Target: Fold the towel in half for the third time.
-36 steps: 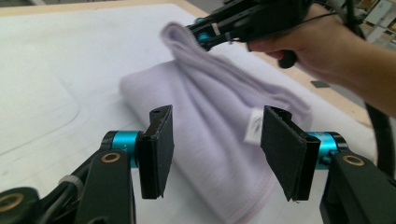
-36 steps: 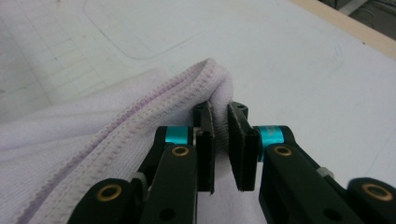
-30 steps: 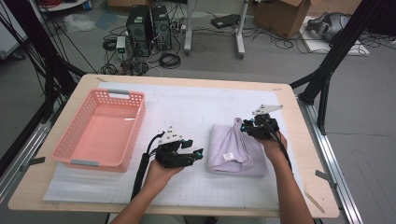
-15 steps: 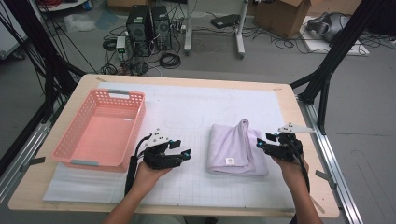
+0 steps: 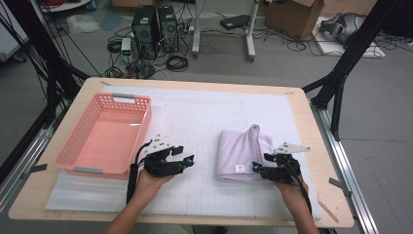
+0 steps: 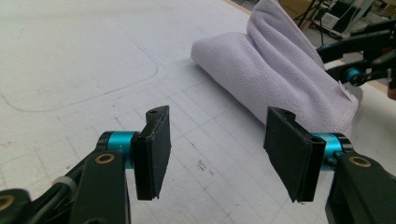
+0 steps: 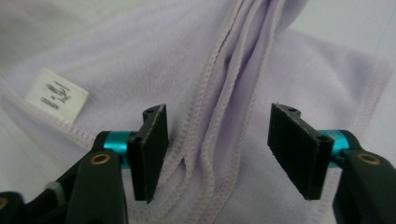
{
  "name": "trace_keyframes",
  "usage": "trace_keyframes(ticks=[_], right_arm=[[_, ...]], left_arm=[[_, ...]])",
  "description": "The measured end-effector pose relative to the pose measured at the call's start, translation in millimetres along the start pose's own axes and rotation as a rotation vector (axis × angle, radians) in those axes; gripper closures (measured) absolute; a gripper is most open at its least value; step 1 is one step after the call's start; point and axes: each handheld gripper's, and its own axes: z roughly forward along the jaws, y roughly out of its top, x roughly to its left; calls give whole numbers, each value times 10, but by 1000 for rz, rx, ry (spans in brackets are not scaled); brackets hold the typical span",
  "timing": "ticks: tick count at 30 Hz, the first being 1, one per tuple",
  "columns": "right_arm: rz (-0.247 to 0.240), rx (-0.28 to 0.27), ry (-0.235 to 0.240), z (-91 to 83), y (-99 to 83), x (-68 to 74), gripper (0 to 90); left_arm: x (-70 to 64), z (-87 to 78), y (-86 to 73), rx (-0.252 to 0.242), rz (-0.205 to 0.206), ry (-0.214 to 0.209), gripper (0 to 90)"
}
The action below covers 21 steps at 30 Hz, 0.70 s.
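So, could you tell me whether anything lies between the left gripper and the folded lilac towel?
Nothing visible does. The left gripper, jaws open, faces the folded lilac terry towel across bare white gridded mat. The pink plastic basket sits off to the other side.

A light wooden worktop fills the middle of the frame, standing on a grey floor. At the upper centre two black computer towers sit among tangled cables; a cardboard box sits upper right. Black frame legs slant down both sides.
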Motion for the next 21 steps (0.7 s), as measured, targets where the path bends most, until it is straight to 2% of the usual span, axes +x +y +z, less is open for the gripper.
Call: trace_keyframes(ticks=[2, 3, 4, 5, 8, 10, 15, 18, 20, 21], right_arm=[[19, 26, 14, 32, -35, -18, 568], [23, 26, 18, 21, -38, -21, 698], [8, 19, 21, -7, -37, -11, 788], [-12, 4, 7, -45, -31, 9, 803], [-3, -11, -7, -140, -23, -1, 812], [30, -3, -25, -196, -44, -40, 812], [62, 30, -78, -321, -86, -105, 811], [87, 79, -109, -358, -112, -143, 801], [103, 119, -122, -352, -135, -161, 750], [114, 125, -127, -362, -141, -175, 665]], left_arm=[[9, -13, -6, 2, -5, 2, 416], [12, -14, -11, -1, -8, 4, 416], [17, -17, -15, -1, -10, 6, 416], [23, -19, -17, 3, -9, 8, 416], [15, -11, -25, 6, -16, 6, 416], [8, -8, -28, 8, -14, 6, 416], [9, -9, -34, 10, -15, 7, 417], [8, -8, -37, 9, -16, 9, 418], [7, -9, -36, 9, -16, 9, 418], [8, -9, -36, 10, -16, 8, 418]])
